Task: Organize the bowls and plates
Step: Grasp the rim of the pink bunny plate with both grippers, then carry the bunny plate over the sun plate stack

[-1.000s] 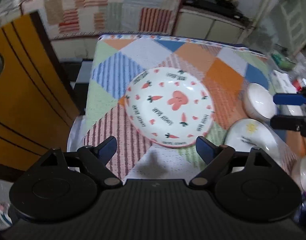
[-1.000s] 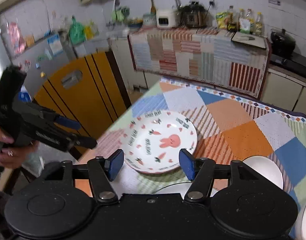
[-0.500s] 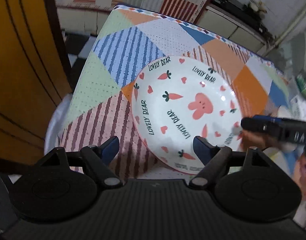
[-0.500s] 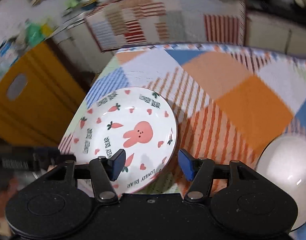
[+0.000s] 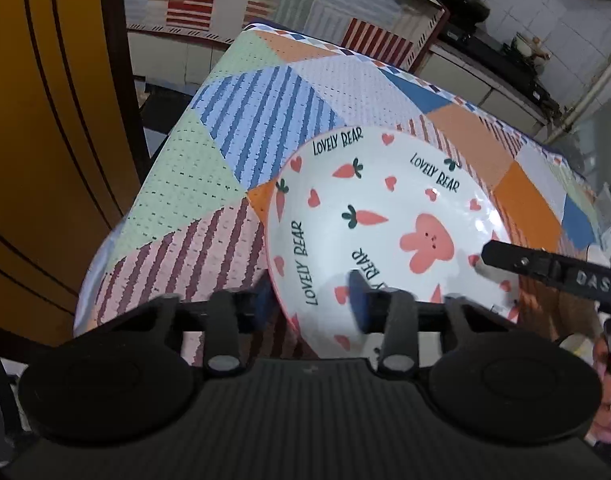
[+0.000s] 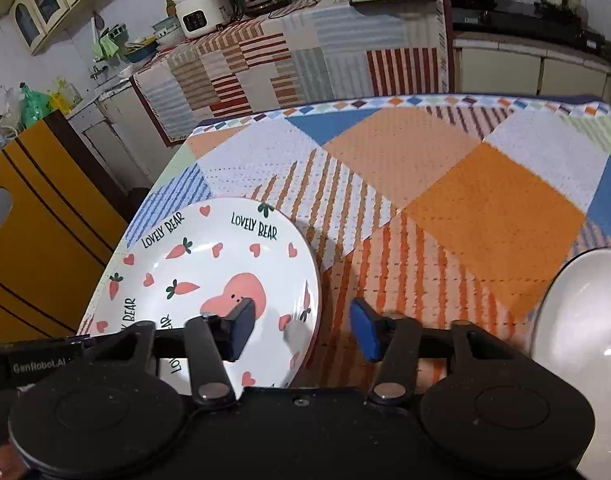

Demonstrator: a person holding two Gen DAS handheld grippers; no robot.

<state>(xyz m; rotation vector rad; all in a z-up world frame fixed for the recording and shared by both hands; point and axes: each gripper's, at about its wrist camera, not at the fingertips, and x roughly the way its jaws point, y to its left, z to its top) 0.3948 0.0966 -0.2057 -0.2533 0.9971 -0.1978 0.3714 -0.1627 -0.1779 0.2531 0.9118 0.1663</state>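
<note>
A white plate with a pink rabbit, carrots and "LOVELY BEAR" lettering [image 5: 385,216] lies on the patchwork tablecloth; it also shows in the right wrist view [image 6: 209,272]. My left gripper [image 5: 309,304] is open and straddles the plate's near left rim, one finger over the plate and one outside it. My right gripper [image 6: 305,332] is open and straddles the plate's right rim in the same way. The right gripper's finger reaches in over the plate in the left wrist view [image 5: 545,268]. A white bowl [image 6: 577,340] sits to the right of the right gripper.
The table [image 6: 485,208] is covered by a patchwork cloth and its left edge drops off by a yellow cabinet [image 5: 45,140]. A counter with appliances [image 6: 265,32] stands beyond the far edge.
Both grippers have moved in and down onto the plate; each now has one finger over the plate and one outside its rim. The jaws of both have narrowed.
</note>
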